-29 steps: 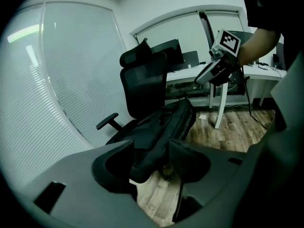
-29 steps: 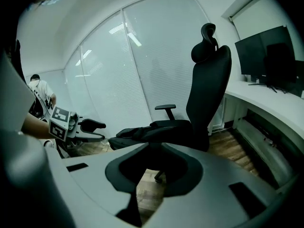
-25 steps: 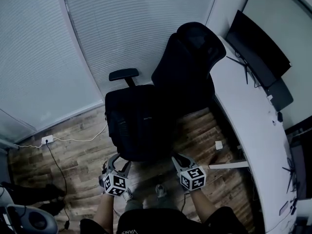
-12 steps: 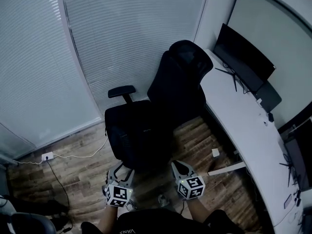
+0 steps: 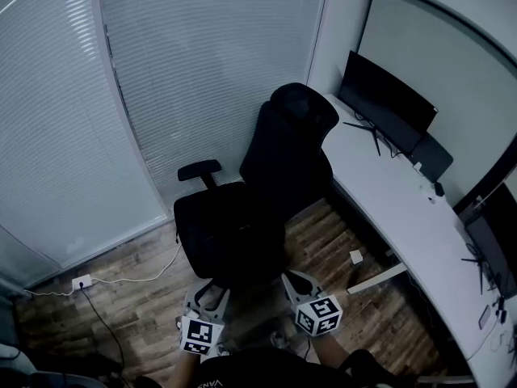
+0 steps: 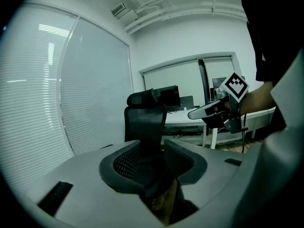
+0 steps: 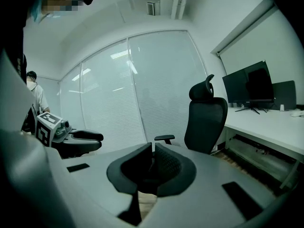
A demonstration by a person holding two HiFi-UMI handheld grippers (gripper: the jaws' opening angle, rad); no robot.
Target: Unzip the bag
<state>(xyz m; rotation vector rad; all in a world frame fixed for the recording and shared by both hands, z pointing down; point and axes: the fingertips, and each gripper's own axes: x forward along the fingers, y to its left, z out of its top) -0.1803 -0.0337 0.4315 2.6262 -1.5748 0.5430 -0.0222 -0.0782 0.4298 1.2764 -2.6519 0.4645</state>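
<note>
In the head view a black office chair [image 5: 283,148] faces me, and a bulky black bag [image 5: 230,233] lies on its seat; it is too dark to make out a zip. Both grippers hang low in front of the seat, clear of the bag. My left gripper [image 5: 206,296] has its jaws apart and closing, with nothing between them; its own view [image 6: 154,156] shows the chair through the gap. My right gripper [image 5: 295,280] is shut and holds nothing, its pads meeting in its own view [image 7: 153,158].
A long white desk [image 5: 396,208] curves along the right with dark monitors [image 5: 388,99] on it. Window blinds [image 5: 202,71] close off the far side. A wall socket with a cable [image 5: 81,281] lies on the wooden floor at left. A person [image 7: 34,99] stands at far left.
The head view has lifted and pulled back: the chair sits farther off, more of the desk and blinds shows, and both grippers lie lower in the frame.
</note>
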